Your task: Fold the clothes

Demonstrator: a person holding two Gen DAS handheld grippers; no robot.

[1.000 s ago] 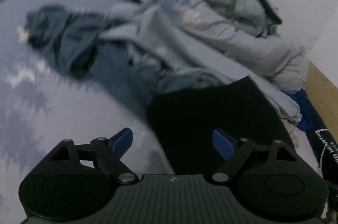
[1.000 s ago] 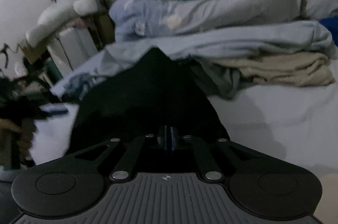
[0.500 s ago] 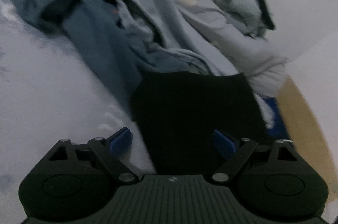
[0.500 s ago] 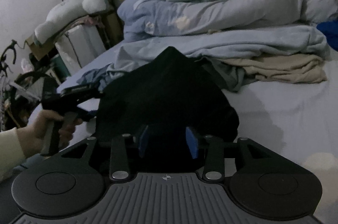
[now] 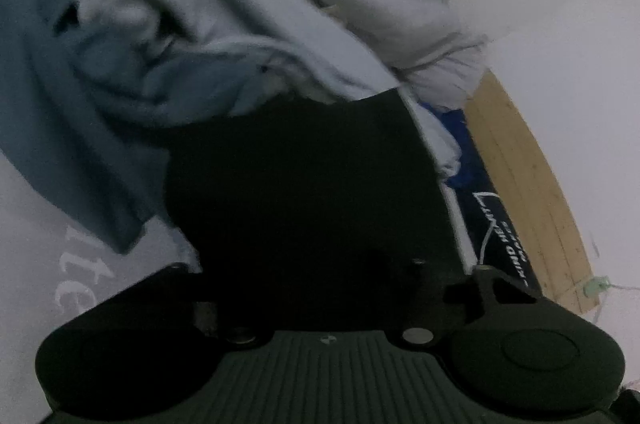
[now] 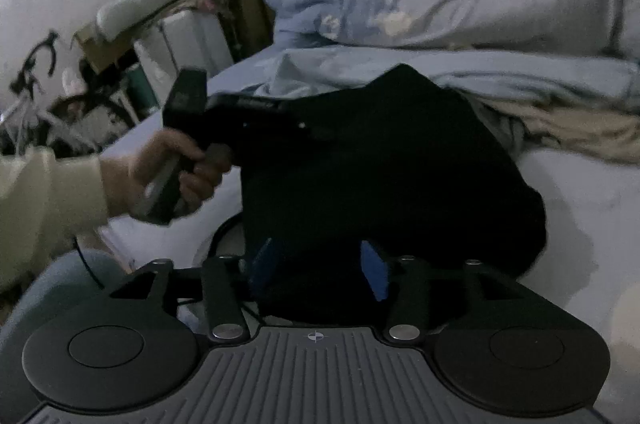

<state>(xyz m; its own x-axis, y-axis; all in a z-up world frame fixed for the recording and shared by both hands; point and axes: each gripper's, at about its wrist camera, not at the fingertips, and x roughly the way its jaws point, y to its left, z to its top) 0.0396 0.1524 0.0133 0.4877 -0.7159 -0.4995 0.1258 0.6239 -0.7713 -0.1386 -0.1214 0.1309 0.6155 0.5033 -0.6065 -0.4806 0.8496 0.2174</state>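
A black garment [image 5: 304, 176] lies folded on the pale bed sheet, and it also fills the middle of the right wrist view [image 6: 392, 164]. My left gripper [image 5: 320, 264] is pushed onto its near edge. Its fingers are lost against the dark cloth, though its links have drawn inward. From the right wrist view I see the left gripper [image 6: 308, 128] side-on over the garment's left side, held by a hand [image 6: 172, 164] in a cream sleeve. My right gripper [image 6: 320, 268] is open, its blue pads [image 6: 374, 272] astride the garment's near edge.
Crumpled blue-grey clothes [image 5: 100, 84] and a pale quilt [image 6: 440, 16] are heaped behind the garment. A beige folded piece [image 6: 580, 132] lies at the right. A wooden bed edge [image 5: 520, 184] and a dark lettered bag [image 5: 500, 236] flank the right side. Room clutter [image 6: 80, 84] stands at the left.
My right gripper went from shut to open at the garment's near edge. The left gripper moved forward onto the black cloth and its links pulled inward.
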